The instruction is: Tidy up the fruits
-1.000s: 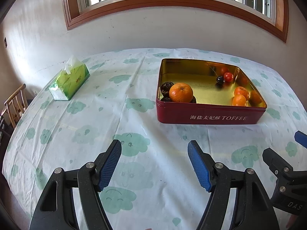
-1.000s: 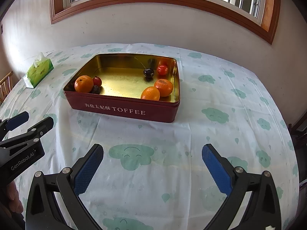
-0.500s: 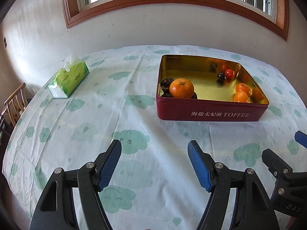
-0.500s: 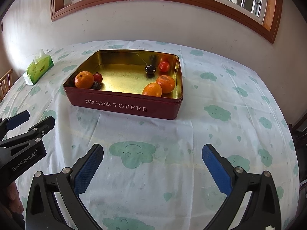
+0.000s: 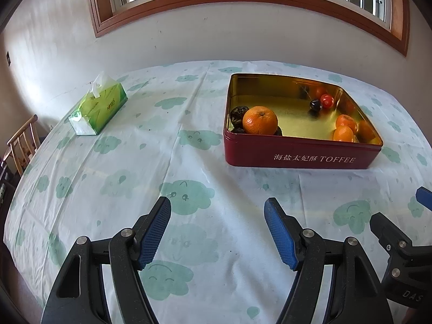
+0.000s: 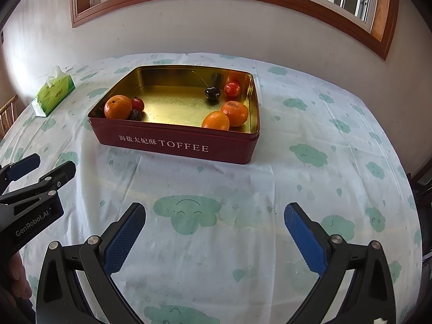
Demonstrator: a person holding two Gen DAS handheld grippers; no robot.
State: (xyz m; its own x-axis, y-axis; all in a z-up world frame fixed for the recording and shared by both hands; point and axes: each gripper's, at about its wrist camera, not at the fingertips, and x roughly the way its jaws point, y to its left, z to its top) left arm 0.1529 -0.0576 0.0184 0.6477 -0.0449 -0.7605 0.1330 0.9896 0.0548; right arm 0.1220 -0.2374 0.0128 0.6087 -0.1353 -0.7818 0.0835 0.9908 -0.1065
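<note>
Green tissue box (image 5: 98,107), perhaps chair (image 5: 23,145) beyond

Left tongs (image 5: 217,210) open, empty, over table (image 5: 135,178). Red tin (image 5: 297,156) ahead holds orange (image 5: 260,120), two mandarins (image 5: 343,133), cherry (image 5: 315,105), tomato (image 5: 327,101). Tissue box (image 5: 98,108) far left.

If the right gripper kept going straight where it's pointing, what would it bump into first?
Most likely the tablecloth. The right gripper is open, empty and angled down at a green cloud print, short of the red toffee tin. Depth is hard to judge here.
</note>
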